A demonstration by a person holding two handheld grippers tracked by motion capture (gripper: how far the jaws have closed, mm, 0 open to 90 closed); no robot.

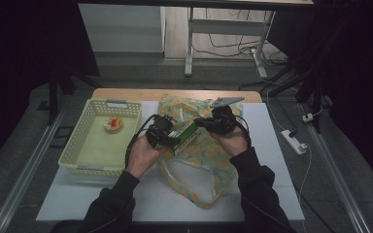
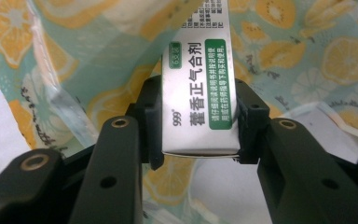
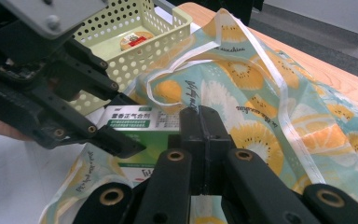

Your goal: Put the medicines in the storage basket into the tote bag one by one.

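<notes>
A white and green medicine box (image 2: 200, 93) with printed characters sits between the pads of my left gripper (image 2: 198, 119), which is shut on its two long sides. In the high view the box (image 1: 183, 133) hangs over a fruit-print cloth bag (image 1: 199, 165) lying mid-table. In that view my left gripper (image 1: 167, 136) is at the bag's left side. My right gripper (image 3: 201, 114) has its jaws pressed together, and the bag's white rim (image 3: 168, 100) runs into their tips. From the right gripper view the box (image 3: 130, 122) sits just left of those tips, in the left gripper (image 3: 51, 93).
A pale green perforated basket (image 1: 85, 141) stands at the table's left with a small round packaged item (image 1: 112, 125) inside. The white tabletop (image 1: 272, 145) has bare room right of the bag. The bag's white handles (image 3: 270, 70) lie loose across the cloth.
</notes>
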